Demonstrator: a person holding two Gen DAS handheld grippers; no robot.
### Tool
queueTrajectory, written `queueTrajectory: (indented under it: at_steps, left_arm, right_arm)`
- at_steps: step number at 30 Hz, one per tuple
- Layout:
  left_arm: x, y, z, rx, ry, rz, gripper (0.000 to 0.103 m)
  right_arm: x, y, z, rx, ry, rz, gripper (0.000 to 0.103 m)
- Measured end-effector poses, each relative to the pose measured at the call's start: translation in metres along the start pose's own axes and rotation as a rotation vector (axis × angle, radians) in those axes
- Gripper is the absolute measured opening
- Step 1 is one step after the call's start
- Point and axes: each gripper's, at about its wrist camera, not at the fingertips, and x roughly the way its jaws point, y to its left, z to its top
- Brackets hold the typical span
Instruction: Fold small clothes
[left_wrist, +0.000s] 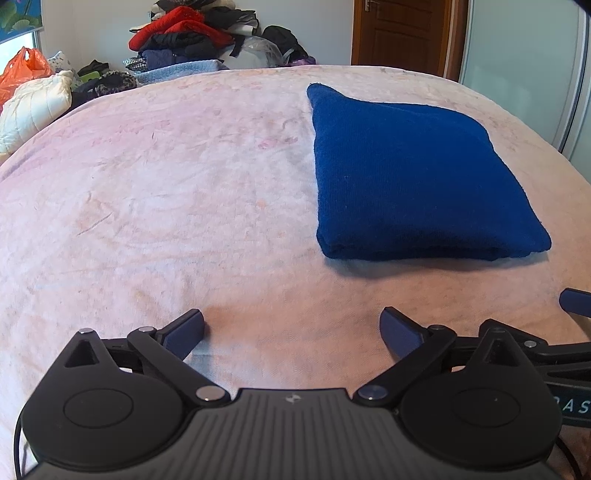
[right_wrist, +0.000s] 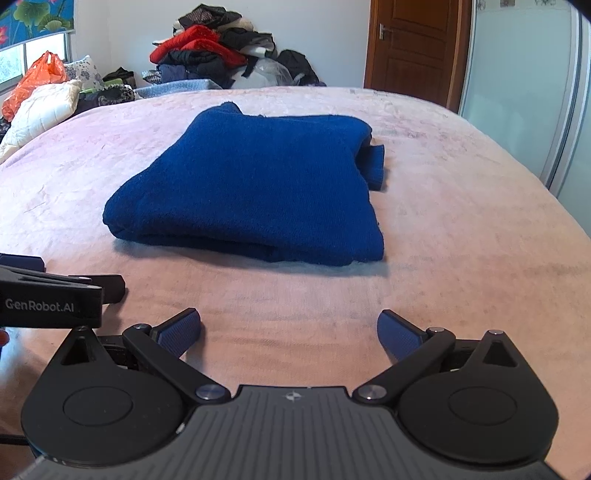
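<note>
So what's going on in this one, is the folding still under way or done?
It looks done. A blue garment lies folded into a compact stack on the pink bedspread, with a small piece poking out at its far right edge. Neither the left gripper nor the right gripper touches it: both are open and empty, short of its near edge. A pile of other clothes sits beyond the bed.

My left hand-held gripper (left_wrist: 291, 328) is black with dark blue pads. The folded garment (right_wrist: 251, 184) is plain deep blue; the bed (left_wrist: 147, 184) cover mottled pale pink.
</note>
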Motion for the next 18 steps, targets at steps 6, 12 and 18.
queueTrajectory:
  at_steps: [6, 12, 18]
  left_arm:
    - [-0.004, 0.004, -0.003, -0.004, -0.007, -0.021, 0.102]
    - [-0.010, 0.013, -0.002, -0.048, 0.015, -0.033, 0.102]
    - [-0.014, 0.013, -0.004, -0.042, 0.033, -0.002, 0.102]
  right_arm:
    - [-0.008, 0.000, 0.005, 0.059, 0.047, -0.002, 0.103]
    - [-0.012, -0.008, 0.010, 0.092, 0.069, -0.003, 0.103]
    - [-0.017, -0.010, 0.013, 0.081, 0.060, -0.024, 0.103]
